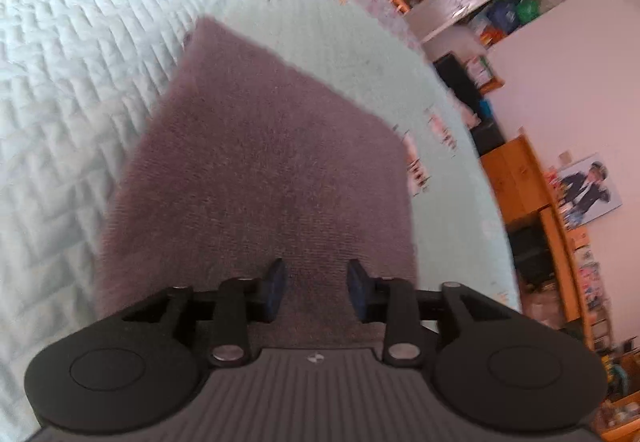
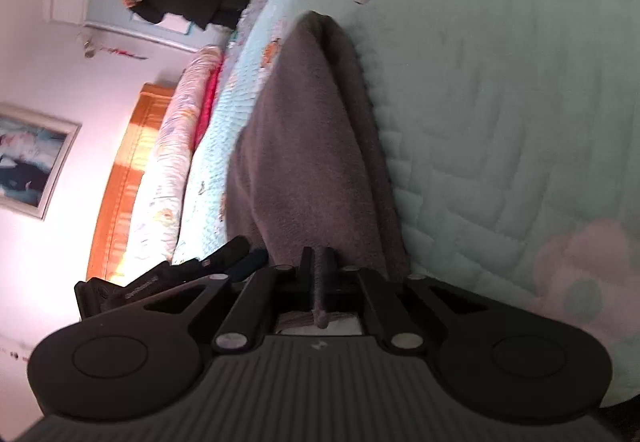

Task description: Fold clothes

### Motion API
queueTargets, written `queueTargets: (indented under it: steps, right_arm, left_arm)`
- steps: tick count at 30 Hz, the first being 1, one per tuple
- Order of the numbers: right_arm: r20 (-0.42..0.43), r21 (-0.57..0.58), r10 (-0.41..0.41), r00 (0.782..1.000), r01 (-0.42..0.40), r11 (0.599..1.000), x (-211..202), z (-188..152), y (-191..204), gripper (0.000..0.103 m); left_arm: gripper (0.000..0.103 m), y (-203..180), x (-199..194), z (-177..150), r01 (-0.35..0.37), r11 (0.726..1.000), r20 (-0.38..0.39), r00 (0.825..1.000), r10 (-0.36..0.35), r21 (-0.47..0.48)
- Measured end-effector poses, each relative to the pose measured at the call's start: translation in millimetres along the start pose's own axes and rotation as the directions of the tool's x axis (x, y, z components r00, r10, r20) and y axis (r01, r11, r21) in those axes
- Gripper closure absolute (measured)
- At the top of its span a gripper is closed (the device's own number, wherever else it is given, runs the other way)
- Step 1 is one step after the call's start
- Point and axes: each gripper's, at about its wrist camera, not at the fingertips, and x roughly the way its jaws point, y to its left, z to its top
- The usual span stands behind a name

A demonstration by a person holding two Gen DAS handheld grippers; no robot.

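The grey towel (image 2: 304, 146) on the bed (image 2: 500, 102) is pinched by the right claw (image 2: 319, 262), while the left claw (image 1: 316, 290) is held spread above it.

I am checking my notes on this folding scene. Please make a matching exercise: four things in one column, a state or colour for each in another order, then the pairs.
Things:
1. left hand-held gripper
2. right hand-held gripper
3. towel
4. bedspread

States:
A. pale green, quilted
B. shut on the cloth
C. grey-brown, lying on the bed
D. open above the cloth

Pairs: 1-D, 2-B, 3-C, 4-A
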Motion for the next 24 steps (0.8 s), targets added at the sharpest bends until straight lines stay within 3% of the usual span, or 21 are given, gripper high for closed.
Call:
queueTargets:
  steps: [1, 3, 4, 11, 13, 18, 22, 24]
  right_arm:
    - [0.002, -0.001, 0.014, 1.000, -0.014, 1.000, -4, 0, 1, 0.094]
    - [0.018, -0.001, 0.043, 0.999, -0.043, 0.999, -12, 1, 1, 0.075]
    - [0.027, -0.004, 0.044, 0.999, -0.044, 0.999, -16, 1, 1, 0.073]
    - [0.043, -0.045, 0.007, 0.999, -0.005, 0.999, -32, 7, 4, 0.069]
    - [0.047, -0.094, -0.040, 0.998, 0.045, 0.995, -32, 7, 11, 0.060]
    - [0.064, -0.104, -0.012, 0.998, 0.018, 0.994, -31, 12, 21, 0.057]
    - [0.086, -0.149, -0.117, 0.989, 0.129, 0.980, -31, 12, 27, 0.057]
    - [0.086, -0.227, -0.196, 0.977, 0.211, 0.951, -28, 8, 37, 0.057]
  left_arm:
    - [0.051, 2, -12, -2, 0.013, 1.000, 0.025, 1.000, -0.013, -0.007]
    - [0.049, 7, -35, -6, 0.029, 0.999, 0.071, 0.997, -0.028, -0.024]
    - [0.046, 11, -44, -8, 0.026, 0.999, 0.090, 0.996, -0.022, -0.038]
    - [0.043, 32, -78, -14, -0.030, 0.992, 0.151, 0.987, 0.048, -0.123]
    - [0.042, 37, -82, -15, -0.050, 0.988, 0.157, 0.985, 0.073, -0.145]
    - [0.042, 42, -89, -15, -0.097, 0.980, 0.160, 0.979, 0.125, -0.171]
    - [0.037, 28, -86, -15, -0.155, 0.982, 0.127, 0.977, 0.169, -0.110]
    - [0.037, 21, -85, -15, -0.183, 0.980, 0.112, 0.975, 0.191, -0.078]
